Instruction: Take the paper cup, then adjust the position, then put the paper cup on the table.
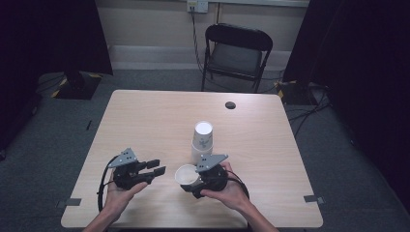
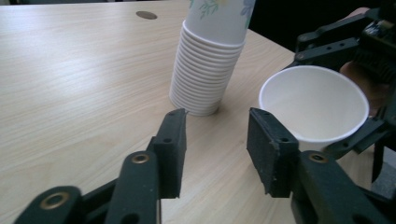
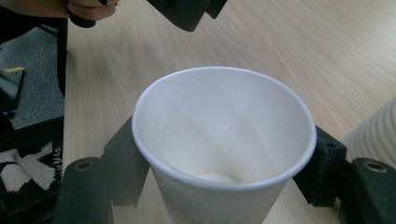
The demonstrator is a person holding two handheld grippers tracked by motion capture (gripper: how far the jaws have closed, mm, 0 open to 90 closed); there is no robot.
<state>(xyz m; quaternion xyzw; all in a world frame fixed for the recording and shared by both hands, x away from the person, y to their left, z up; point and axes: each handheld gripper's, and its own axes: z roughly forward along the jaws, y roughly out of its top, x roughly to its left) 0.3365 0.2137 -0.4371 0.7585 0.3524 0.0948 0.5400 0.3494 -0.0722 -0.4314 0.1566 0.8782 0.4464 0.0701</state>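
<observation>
we are holding a single white paper cup (image 1: 186, 175) in our right gripper (image 1: 192, 182), its jaws clamping the cup's wall from both sides just under the rim, mouth tilted toward our left gripper (image 1: 155, 167), whose jaws are standing apart with nothing between them. the cup is hovering over the near middle of the table (image 1: 145, 121), just in front of the stack of upside-down paper cups (image 1: 202, 140). the thin wall is the first worry: if we are squeezing harder, the rim is likely buckling into an oval and the cup may pop out or crease. if we are bringing the left jaws in to take it, one pad could be poking into the open mouth rather than landing on the outer wall, or pushing the cup out of the right grip before we are holding it. the stack is sitting close behind the right hand, so a backward swing could be knocking it over, and it looks light enough to topple easily. for room, we are seeing plenty of bare wood to the left and beyond the stack, up to the round cable hole (image 1: 230, 105) near the far edge. the near edge is lying right under our wrists, so a dropped cup could be rolling off toward us.
</observation>
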